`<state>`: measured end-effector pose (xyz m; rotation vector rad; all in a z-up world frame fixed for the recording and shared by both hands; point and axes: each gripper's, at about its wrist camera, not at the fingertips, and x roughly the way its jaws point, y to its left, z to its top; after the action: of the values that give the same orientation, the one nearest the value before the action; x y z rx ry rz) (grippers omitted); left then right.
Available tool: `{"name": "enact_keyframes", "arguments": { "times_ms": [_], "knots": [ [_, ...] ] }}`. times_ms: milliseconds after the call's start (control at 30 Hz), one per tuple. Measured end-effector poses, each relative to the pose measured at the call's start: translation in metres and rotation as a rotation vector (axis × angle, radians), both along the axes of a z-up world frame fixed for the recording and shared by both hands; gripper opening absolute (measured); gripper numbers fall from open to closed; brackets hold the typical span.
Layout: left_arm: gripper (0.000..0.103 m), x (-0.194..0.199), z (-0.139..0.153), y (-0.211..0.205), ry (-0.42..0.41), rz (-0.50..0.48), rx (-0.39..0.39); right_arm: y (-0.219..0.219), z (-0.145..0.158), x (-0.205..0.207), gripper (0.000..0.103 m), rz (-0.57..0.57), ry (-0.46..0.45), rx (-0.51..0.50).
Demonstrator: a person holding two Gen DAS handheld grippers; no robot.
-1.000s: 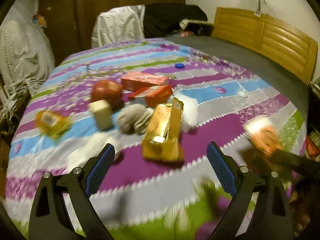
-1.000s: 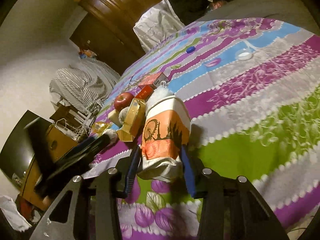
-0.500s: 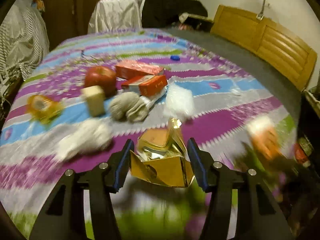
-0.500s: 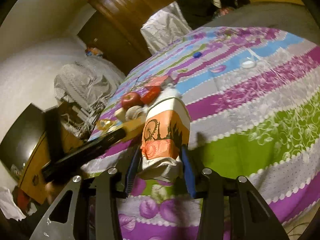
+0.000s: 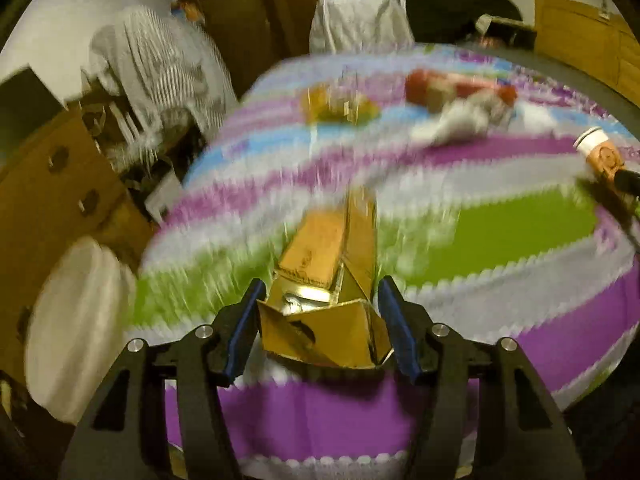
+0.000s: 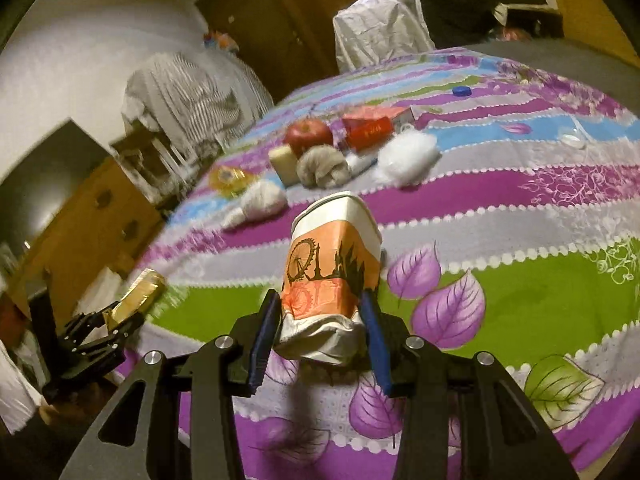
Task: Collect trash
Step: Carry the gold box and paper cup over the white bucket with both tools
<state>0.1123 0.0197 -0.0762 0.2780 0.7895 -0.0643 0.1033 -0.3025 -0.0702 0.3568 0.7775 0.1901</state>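
Striped purple-green bedspread (image 6: 520, 216) covers the bed, with an apple (image 6: 308, 134), red boxes (image 6: 368, 132) and wadded tissues (image 6: 408, 156) piled mid-bed. Left tongs (image 5: 320, 320), whose jaws just eased open a bit, grasp a crumpled gold carton (image 5: 332, 280) over the bed's near edge. Right tongs (image 6: 320, 320) are clenched on a squashed orange paper cup (image 6: 332, 268).

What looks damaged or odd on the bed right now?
The orange-and-white paper cup in the right tool is crushed at its base. The gold cardboard box in the left tool is torn open, flaps splayed.
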Motion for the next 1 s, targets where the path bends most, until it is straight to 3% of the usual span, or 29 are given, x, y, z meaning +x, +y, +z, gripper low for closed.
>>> {"name": "enact_keyframes", "arguments": {
  "times_ms": [133,233,300,400,433,500,533,567,600,733,1000],
  "knots": [
    [0.074,-0.004,0.013,0.016,-0.026,0.021,-0.087,0.002,-0.006,0.000,0.064,0.005,0.033,-0.043],
    [0.088,-0.002,0.025,0.011,-0.049,-0.024,-0.075,-0.001,0.001,-0.004,0.080,-0.008,0.011,-0.056],
    [0.092,0.004,0.027,0.009,-0.040,-0.074,-0.056,-0.002,0.005,-0.003,0.083,-0.012,-0.006,-0.078],
    [0.092,0.027,0.017,0.009,0.049,-0.128,-0.042,0.004,0.006,0.005,0.083,0.013,-0.001,-0.121],
    [0.092,0.031,0.012,0.010,0.070,-0.135,-0.052,0.007,0.004,0.008,0.083,0.021,0.008,-0.136],
    [0.074,0.041,0.004,0.010,0.123,-0.154,-0.080,0.011,-0.003,0.015,0.080,0.027,0.040,-0.165],
    [0.059,0.042,0.000,0.010,0.144,-0.166,-0.094,0.012,-0.007,0.018,0.067,0.032,0.050,-0.170],
    [0.050,0.043,-0.001,0.010,0.148,-0.174,-0.111,0.013,-0.009,0.018,0.060,0.033,0.054,-0.178],
    [0.047,0.042,-0.001,0.009,0.142,-0.181,-0.128,0.014,-0.011,0.018,0.054,0.036,0.059,-0.189],
    [0.046,0.039,-0.001,0.008,0.135,-0.130,-0.139,0.013,-0.012,0.016,0.049,0.027,0.046,-0.189],
    [0.045,0.024,0.031,0.002,0.053,0.054,-0.091,0.019,0.005,0.012,0.047,0.028,0.006,-0.147]
  ]
}}
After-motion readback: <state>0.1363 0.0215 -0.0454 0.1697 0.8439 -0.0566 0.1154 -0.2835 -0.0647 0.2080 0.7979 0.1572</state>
